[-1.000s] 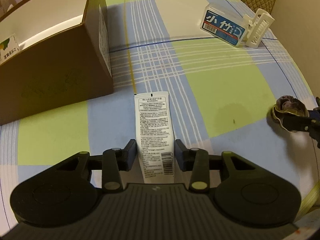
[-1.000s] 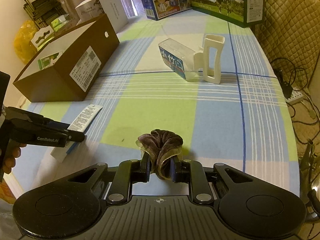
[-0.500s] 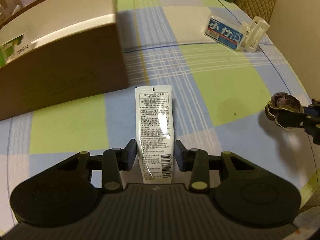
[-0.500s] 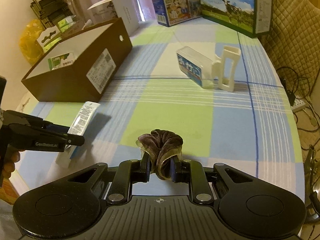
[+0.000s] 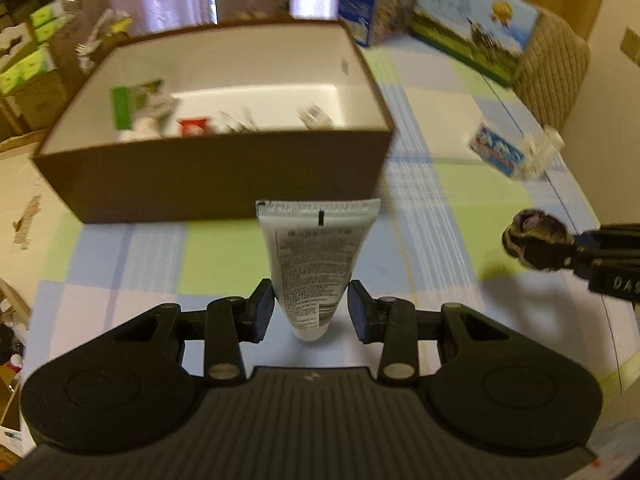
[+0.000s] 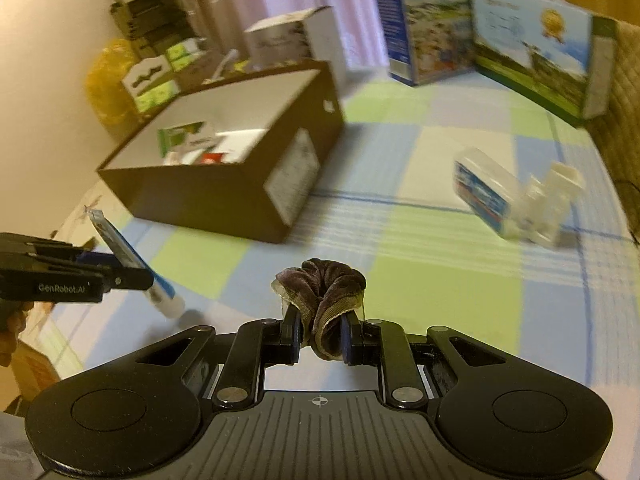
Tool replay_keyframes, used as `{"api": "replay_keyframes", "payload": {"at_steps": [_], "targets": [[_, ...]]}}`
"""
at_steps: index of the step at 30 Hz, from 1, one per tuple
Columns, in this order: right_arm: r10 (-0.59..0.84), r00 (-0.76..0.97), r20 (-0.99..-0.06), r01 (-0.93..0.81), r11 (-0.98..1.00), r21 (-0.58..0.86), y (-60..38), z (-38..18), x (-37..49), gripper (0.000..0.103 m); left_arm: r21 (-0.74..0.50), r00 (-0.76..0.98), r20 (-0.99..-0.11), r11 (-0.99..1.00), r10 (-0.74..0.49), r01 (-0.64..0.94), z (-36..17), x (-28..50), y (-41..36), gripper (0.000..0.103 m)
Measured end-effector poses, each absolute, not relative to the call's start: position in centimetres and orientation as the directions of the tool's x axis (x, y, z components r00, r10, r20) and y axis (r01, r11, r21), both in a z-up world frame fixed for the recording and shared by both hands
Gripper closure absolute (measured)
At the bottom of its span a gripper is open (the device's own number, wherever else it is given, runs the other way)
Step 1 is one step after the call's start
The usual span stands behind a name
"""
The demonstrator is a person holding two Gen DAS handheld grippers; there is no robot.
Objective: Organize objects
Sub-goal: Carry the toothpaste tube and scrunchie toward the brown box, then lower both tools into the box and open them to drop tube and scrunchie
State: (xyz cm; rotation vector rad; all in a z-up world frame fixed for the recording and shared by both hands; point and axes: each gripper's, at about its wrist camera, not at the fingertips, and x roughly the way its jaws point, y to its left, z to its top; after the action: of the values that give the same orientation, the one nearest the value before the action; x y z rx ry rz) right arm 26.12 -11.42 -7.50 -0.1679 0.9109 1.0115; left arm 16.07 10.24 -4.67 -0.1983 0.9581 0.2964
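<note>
My left gripper (image 5: 311, 312) is shut on a white tube (image 5: 316, 252) with printed text, held off the checked cloth with its crimped end pointing at the brown open box (image 5: 220, 176). The right wrist view shows that tube (image 6: 120, 248) tilted upward in the left gripper (image 6: 120, 276). My right gripper (image 6: 320, 332) is shut on a purple velvet scrunchie (image 6: 324, 284), carried above the table to the right of the tube. The same scrunchie (image 5: 534, 244) appears at the right edge of the left wrist view. Inside the box (image 6: 224, 196) lie a green-and-white packet and a small red item.
A clear plastic case with a blue label (image 6: 484, 192) leans on a white plastic holder (image 6: 556, 200) at the right. Tall printed cartons (image 6: 532, 40) stand along the table's far edge, with a quilted chair back behind. A white carton (image 6: 296, 40) stands beyond the brown box.
The left gripper has lifted the tube off the cloth and come up toward the box, whose inside now shows. The right gripper has risen with the scrunchie.
</note>
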Motion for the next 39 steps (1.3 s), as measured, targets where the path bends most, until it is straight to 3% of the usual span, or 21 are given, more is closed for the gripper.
{"api": "replay_keyframes", "payload": {"at_steps": [15, 27, 39], "targets": [[0.760, 0.149, -0.633, -0.863, 0.413, 0.292, -0.5, -4.4, 25.0, 0.087, -0.050, 0.643, -0.732, 0.923, 0.225, -0.381, 1.4, 13.6, 18.2, 0.068], [0.784, 0.238, -0.574, -0.856, 0.448, 0.258, 5.7, -1.8, 27.9, 0.087, -0.052, 0.730, -0.645, 0.941, 0.225, -0.336, 5.2, 17.9, 23.6, 0.068], [0.717, 0.282, -0.637, -0.817, 0.527, 0.232, 10.9, -4.6, 31.3, 0.087, -0.082, 0.662, -0.735, 0.949, 0.149, -0.305, 0.9, 26.3, 27.6, 0.068]]}}
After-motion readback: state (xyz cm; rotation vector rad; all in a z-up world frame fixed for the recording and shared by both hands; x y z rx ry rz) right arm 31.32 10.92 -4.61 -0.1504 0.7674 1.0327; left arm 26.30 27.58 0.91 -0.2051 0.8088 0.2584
